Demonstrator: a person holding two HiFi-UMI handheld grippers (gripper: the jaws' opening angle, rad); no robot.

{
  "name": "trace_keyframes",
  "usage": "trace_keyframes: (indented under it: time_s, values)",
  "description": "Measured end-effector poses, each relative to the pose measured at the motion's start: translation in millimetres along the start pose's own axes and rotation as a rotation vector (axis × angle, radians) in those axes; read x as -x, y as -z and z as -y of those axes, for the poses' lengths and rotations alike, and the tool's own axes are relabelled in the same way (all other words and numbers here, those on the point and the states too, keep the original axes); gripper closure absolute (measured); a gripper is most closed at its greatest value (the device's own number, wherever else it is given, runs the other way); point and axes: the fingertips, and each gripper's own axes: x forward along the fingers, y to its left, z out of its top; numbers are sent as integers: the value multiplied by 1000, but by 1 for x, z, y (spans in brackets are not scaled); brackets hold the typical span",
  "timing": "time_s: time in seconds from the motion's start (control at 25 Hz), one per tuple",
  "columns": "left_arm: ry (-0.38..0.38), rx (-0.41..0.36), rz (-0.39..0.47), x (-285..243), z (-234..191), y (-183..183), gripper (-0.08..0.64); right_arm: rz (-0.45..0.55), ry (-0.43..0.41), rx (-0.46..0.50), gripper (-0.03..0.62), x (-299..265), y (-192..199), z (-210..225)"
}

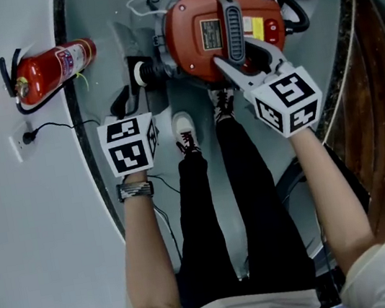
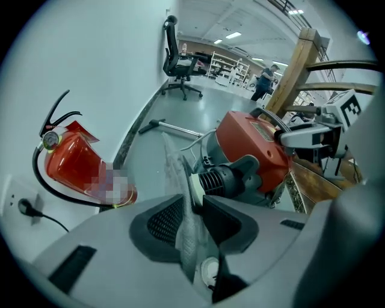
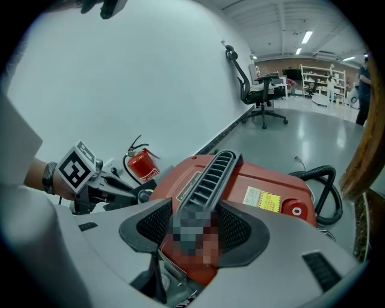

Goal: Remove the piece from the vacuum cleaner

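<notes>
The red vacuum cleaner (image 1: 194, 32) stands on the floor by the person's feet. My right gripper (image 1: 242, 55) is shut on its grey ribbed handle (image 1: 232, 29); in the right gripper view the handle (image 3: 210, 174) fills the gap between the pads. My left gripper (image 1: 133, 94) reaches toward the black ribbed hose connector (image 1: 146, 72) on the vacuum's left side. In the left gripper view, a thin grey sheet-like piece (image 2: 180, 192) runs between the left gripper (image 2: 194, 207) pads, which stand apart from it. The connector (image 2: 225, 177) lies just beyond the tips.
A red fire extinguisher (image 1: 54, 67) lies against the white wall at the left, near a wall socket (image 1: 25, 137) with a plug. A black hose (image 3: 325, 186) coils behind the vacuum. A wooden railing (image 1: 367, 106) runs along the right. The person's shoes (image 1: 185, 129) sit beside the vacuum.
</notes>
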Motion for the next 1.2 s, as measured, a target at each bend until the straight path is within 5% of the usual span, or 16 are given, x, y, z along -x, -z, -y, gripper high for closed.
trace_keyframes:
  time_s: [0.36, 0.68, 1.2]
  values:
    - [14, 8, 24, -4, 0, -2, 509, 3, -3, 1, 359, 0, 0, -1]
    - [3, -182, -3, -9, -2, -2, 512, 1, -11, 0, 359, 1, 0, 0]
    - [31, -159, 9, -10, -8, -3, 512, 2, -32, -2, 356, 0, -1, -1]
